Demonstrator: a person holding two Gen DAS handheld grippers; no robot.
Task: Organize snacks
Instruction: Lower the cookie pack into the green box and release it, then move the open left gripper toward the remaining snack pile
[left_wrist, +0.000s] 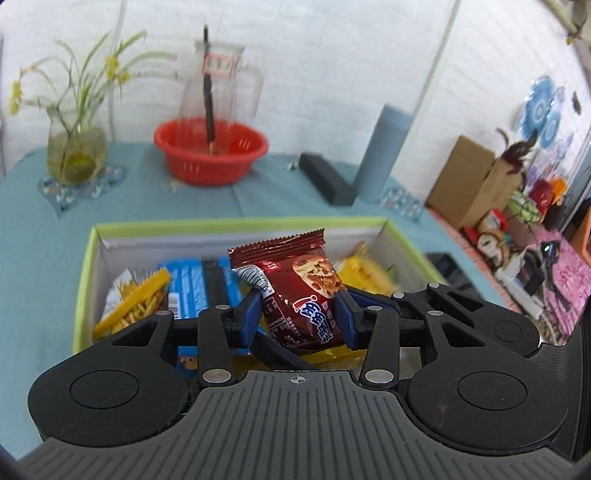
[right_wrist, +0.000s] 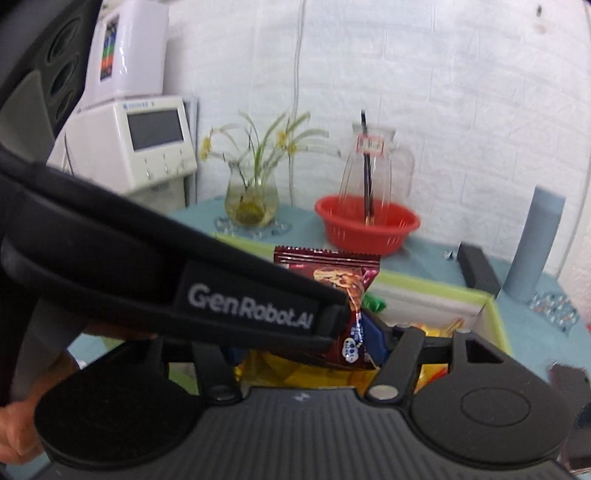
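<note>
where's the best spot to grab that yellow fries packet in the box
Grip the fries packet across its narrow width near the raised upper end, coming from above. It lies slanted against the left wall of the box, so that end probably offers the fingers most room.

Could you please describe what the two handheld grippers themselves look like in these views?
The left gripper has black linkage arms with silver rivets, blue finger pads, round black discs and a ribbed grey body. The right gripper looks alike; a black strap printed GenRobot.AI crosses its view.

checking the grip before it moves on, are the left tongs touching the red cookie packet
Touching. The left wrist view shows the left tongs with both blue pads pressed against the sides of the red cookie packet.
</note>
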